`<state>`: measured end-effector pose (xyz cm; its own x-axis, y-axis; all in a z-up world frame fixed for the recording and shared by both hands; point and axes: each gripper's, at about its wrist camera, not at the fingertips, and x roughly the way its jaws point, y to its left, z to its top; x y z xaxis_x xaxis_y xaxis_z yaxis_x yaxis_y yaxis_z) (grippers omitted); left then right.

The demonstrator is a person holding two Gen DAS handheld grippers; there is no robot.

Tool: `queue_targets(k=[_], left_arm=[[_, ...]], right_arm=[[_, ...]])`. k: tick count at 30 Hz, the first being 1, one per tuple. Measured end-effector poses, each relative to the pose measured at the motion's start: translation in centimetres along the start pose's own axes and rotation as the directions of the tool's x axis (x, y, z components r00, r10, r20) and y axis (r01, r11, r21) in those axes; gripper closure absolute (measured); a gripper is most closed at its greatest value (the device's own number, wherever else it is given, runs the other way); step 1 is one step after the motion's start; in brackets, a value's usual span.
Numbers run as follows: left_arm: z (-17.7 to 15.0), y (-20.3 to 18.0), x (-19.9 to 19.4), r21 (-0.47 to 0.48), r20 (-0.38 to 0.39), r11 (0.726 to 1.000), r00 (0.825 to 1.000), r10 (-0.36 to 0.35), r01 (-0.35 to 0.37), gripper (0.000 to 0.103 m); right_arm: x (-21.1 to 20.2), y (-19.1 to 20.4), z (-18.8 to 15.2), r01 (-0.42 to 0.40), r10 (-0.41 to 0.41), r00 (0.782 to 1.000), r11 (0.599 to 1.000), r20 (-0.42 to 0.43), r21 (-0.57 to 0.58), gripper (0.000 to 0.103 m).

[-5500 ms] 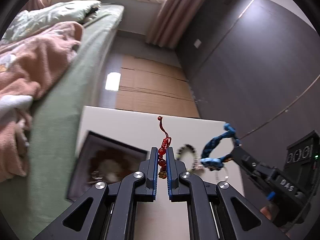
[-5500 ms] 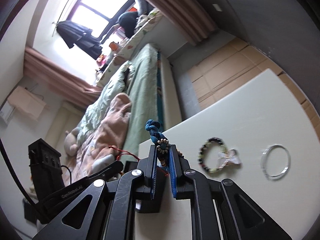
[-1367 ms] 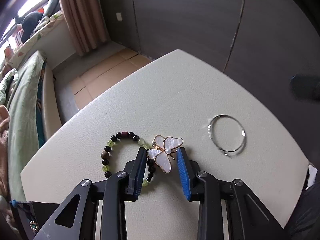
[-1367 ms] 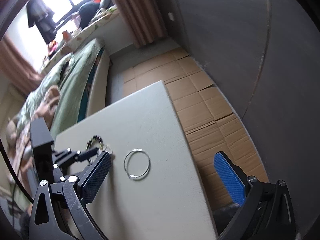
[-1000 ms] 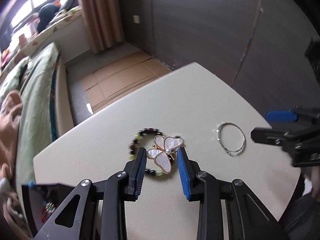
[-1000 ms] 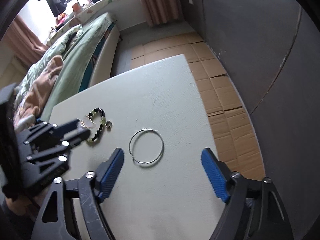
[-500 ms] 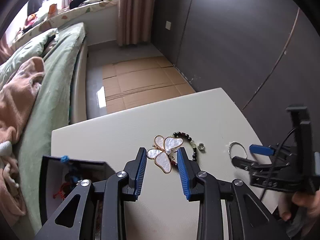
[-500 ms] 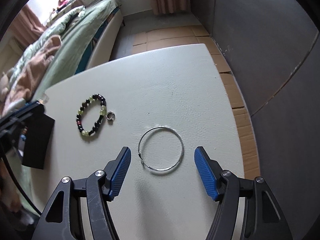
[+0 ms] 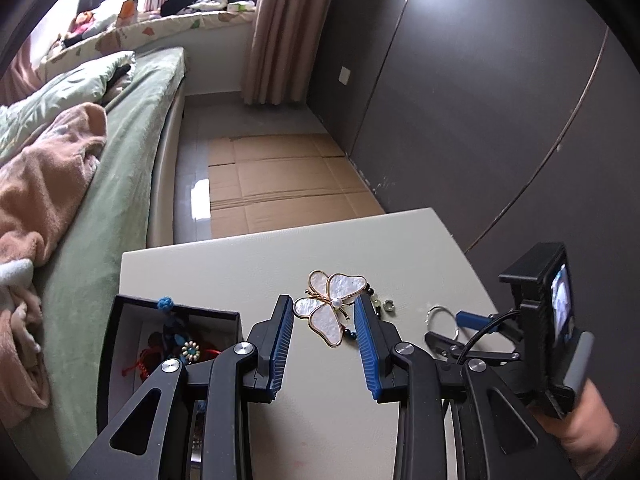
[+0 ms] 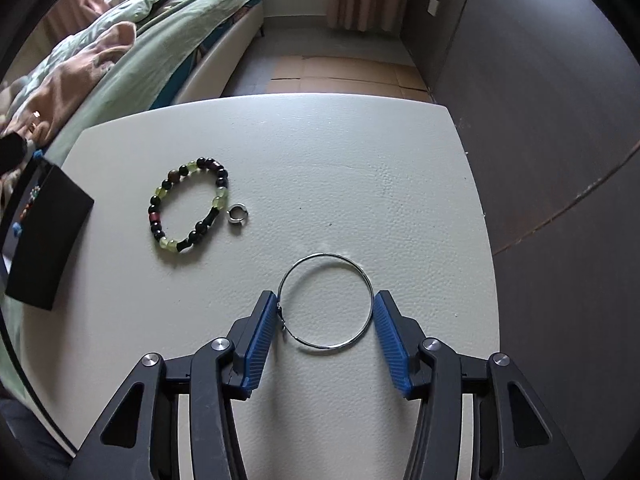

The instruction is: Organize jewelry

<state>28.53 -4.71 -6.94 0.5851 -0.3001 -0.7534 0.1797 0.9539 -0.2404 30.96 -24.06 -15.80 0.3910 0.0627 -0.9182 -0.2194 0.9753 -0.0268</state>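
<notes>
My left gripper (image 9: 323,312) is shut on a white shell butterfly brooch (image 9: 330,307) and holds it above the white table (image 9: 224,276), to the right of an open black jewelry box (image 9: 120,344) that holds a blue cord piece and a red cord piece. My right gripper (image 10: 325,320) is open, its jaws on either side of a thin silver hoop (image 10: 325,307) lying on the table (image 10: 360,160). A green and black bead bracelet (image 10: 188,204) and a small silver ring (image 10: 237,214) lie to the left. The box (image 10: 44,236) sits at the table's left edge.
A bed with green and pink bedding (image 9: 80,152) runs along the left of the table. Cardboard (image 9: 280,184) covers the floor beyond the table's far edge. A dark wall (image 9: 480,100) stands to the right. The right gripper and hand (image 9: 540,344) show low right in the left wrist view.
My left gripper lifted the butterfly brooch off the table and carried it left toward the box. My right gripper moved in and narrowed its jaws around the silver hoop.
</notes>
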Motion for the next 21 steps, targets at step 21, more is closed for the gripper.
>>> queue_targets(k=[21], left_arm=[[-2.0, 8.1, -3.3, -0.254, 0.014, 0.964, 0.996, 0.091, -0.084, 0.069]], right_arm=[[-3.6, 3.8, 1.5, -0.338, 0.329, 0.936, 0.939, 0.122, 0.059, 0.053]])
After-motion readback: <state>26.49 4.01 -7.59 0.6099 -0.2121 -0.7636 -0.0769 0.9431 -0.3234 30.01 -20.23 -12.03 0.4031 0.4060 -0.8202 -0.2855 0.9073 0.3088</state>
